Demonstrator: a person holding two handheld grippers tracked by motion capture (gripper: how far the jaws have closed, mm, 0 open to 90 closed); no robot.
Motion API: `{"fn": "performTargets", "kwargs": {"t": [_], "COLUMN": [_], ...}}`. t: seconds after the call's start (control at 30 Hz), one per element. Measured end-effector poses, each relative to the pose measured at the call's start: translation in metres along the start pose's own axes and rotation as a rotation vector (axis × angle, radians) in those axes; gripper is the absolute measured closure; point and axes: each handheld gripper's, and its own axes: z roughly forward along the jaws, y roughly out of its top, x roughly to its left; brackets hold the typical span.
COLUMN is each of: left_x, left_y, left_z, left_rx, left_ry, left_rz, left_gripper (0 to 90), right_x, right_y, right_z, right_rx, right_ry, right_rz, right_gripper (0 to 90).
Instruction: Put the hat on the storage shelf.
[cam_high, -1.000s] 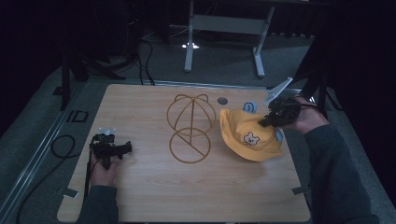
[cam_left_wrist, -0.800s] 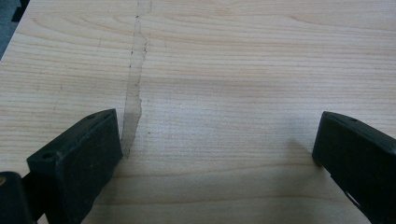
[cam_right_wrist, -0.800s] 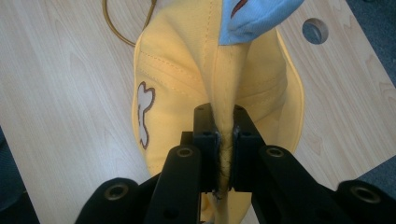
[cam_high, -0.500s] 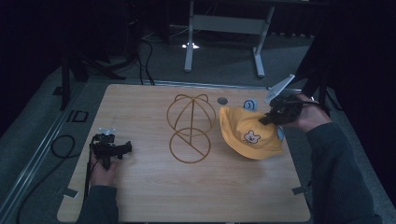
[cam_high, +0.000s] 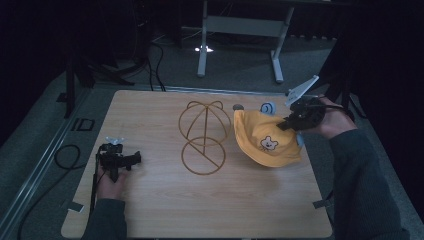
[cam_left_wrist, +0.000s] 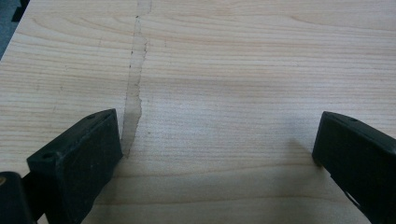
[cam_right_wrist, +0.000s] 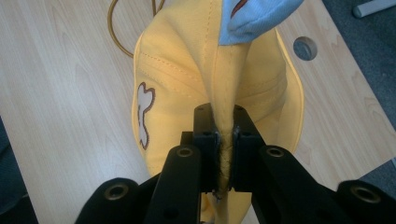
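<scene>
1. High view frames put the yellow hat (cam_high: 265, 142) a little higher and more gathered at its far right edge than a second ago; it hung flatter on the table then, and the right gripper (cam_high: 286, 123) sat slightly nearer the table's right edge. The left gripper (cam_high: 131, 160) lies where it was.
2. Right hand (cam_high: 325, 120) comes in from the right side, its forearm in a dark sleeve running up from the near right corner, the gripper pointing left and slightly down toward the hat. A grey three-cornered plate (cam_high: 302, 90) stands up on top of it.
3. Right gripper view: the right gripper (cam_right_wrist: 226, 140) is clenched on a fold of the hat's yellow fabric (cam_right_wrist: 219, 93), the cloth pinched flat between the pads. The hat hangs from the pinch, its bear patch (cam_right_wrist: 144, 114) facing left over the wood.
4. Left hand (cam_high: 112, 182) rests on the table (cam_high: 150, 210) at the near left, its gripper lying level and pointing right. In the left gripper view the jaws stand wide apart over bare wood, with a strip of clear tape (cam_left_wrist: 134, 88) running away between them.
5. Just left of the hat stands a gold wire hat stand (cam_high: 202, 135), its domed frame over a ring base; the hat's left edge is near it, though I cannot tell if they touch.
6. A pale blue piece (cam_high: 268, 107) shows at the hat's far side, beside a round hole (cam_high: 238, 106) in the tabletop.
</scene>
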Motion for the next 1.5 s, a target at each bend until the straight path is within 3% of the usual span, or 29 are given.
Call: {"fn": "performTargets", "kwargs": {"t": [0.6, 1.13, 1.5], "left_x": [0.0, 0.0, 0.0], "left_y": [0.0, 0.0, 0.0], "left_z": [0.0, 0.0, 0.0], "left_rx": [0.0, 0.0, 0.0], "left_ry": [0.0, 0.0, 0.0], "left_rz": [0.0, 0.0, -0.001], "left_gripper": [1.3, 1.3, 1.3], "right_x": [0.003, 0.01, 0.017], "right_y": [0.013, 0.037, 0.066], "right_z": [-0.02, -0.035, -0.024], "right_rx": [-0.104, -0.198, -0.218], "right_ry": [0.009, 0.024, 0.046], "right_rz": [-0.027, -0.072, -0.118], "right_gripper": [84.0, 84.0, 84.0]}}
